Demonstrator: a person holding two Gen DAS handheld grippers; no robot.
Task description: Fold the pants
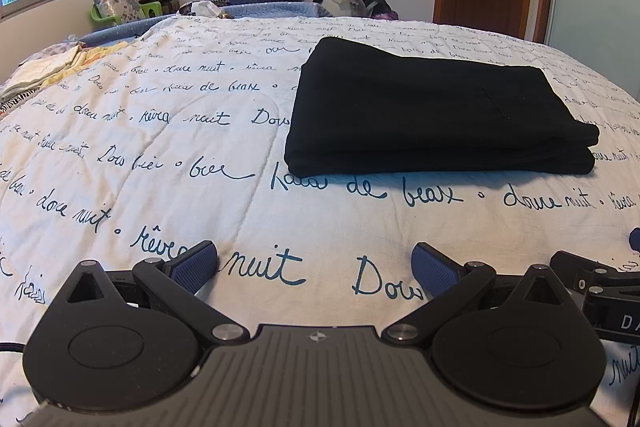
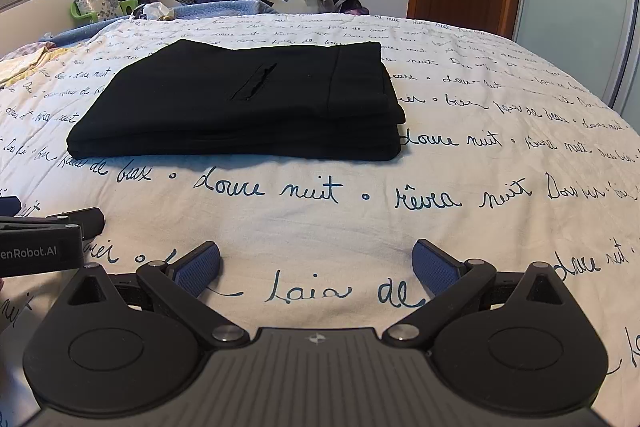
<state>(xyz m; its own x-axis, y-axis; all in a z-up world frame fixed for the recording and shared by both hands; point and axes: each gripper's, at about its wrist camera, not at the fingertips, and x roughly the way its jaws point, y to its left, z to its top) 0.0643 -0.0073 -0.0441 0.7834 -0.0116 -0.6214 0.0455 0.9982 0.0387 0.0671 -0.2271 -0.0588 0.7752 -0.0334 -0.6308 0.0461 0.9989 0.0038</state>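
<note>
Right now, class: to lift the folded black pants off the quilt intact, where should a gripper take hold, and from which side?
Probably grip the folded black pants at the stacked near edge, coming low from the front: the layers lie flush there, so one pinch catches them all.

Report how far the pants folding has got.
Done: the black pants lie on the white quilt as a compact, layered rectangle with even edges, pocket slit on top. In hand: nothing; the left gripper and right gripper are both open, short of the pants and touching no cloth. Left: apparently no fold remains, judging by the stacked layers.
</note>
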